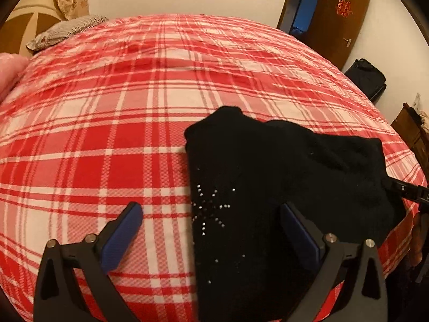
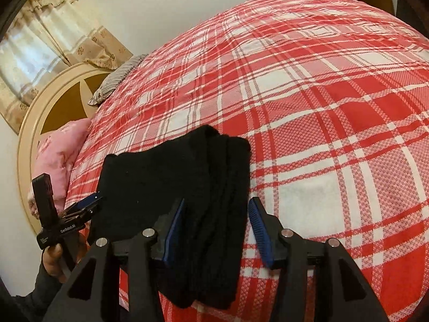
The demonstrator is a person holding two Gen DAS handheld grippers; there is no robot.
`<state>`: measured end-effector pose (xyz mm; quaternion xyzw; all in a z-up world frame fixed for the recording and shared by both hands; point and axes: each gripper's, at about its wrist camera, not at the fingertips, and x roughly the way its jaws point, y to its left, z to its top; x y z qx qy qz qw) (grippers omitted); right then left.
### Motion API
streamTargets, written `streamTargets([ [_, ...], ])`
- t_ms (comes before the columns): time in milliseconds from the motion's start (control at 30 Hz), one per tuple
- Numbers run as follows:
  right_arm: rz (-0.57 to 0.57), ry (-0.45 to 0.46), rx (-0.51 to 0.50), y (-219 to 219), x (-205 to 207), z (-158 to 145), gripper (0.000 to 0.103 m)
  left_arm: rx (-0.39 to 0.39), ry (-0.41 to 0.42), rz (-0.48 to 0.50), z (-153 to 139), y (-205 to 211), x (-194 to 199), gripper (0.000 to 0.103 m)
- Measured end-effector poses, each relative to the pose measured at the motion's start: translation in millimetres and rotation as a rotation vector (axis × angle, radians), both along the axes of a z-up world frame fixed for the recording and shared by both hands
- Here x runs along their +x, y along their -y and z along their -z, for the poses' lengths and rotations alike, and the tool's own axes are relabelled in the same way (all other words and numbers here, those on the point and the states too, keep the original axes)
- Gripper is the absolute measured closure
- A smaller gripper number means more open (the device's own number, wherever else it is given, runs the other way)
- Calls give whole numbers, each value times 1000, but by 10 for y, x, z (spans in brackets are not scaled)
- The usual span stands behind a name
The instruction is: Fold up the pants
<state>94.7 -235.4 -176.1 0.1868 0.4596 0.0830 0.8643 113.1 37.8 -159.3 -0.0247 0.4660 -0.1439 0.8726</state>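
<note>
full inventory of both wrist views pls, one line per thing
pants: 1, black with small studs, folded, near bed edge
bedspread: 1, red and white plaid, covers bed
pillow: 1, pink, at headboard
cushion: 1, grey patterned, far corner of bed
headboard: 1, cream and brown, round
curtain: 1, beige floral, behind headboard
door: 1, brown, open, far wall
bag: 1, black, on floor by door
left gripper: black, blue pads, open over pants' edge
right gripper: black, blue pads, open, straddling pants
hand: 1, holding left gripper
</note>
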Motion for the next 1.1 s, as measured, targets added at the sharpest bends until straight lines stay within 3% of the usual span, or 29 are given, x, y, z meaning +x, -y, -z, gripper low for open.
streamTargets([
  [267,3,14,-40,-50,-33,3,55,-6,18,17,2,55,68,0],
  [733,14,17,74,56,9,82,68,-36,27,63,10,79,136,1],
  [833,16,22,89,68,4,72,70,-63,23,86,-10,46,116,12],
  [1000,5,52,98,38,-59,9,76,-104,22,106,-8,8,113,17],
  [1067,6,54,97,36,-56,6,76,-125,19,118,-25,-4,120,29],
  [1100,4,59,94,21,-59,-17,77,-141,12,128,-33,-17,114,39],
])
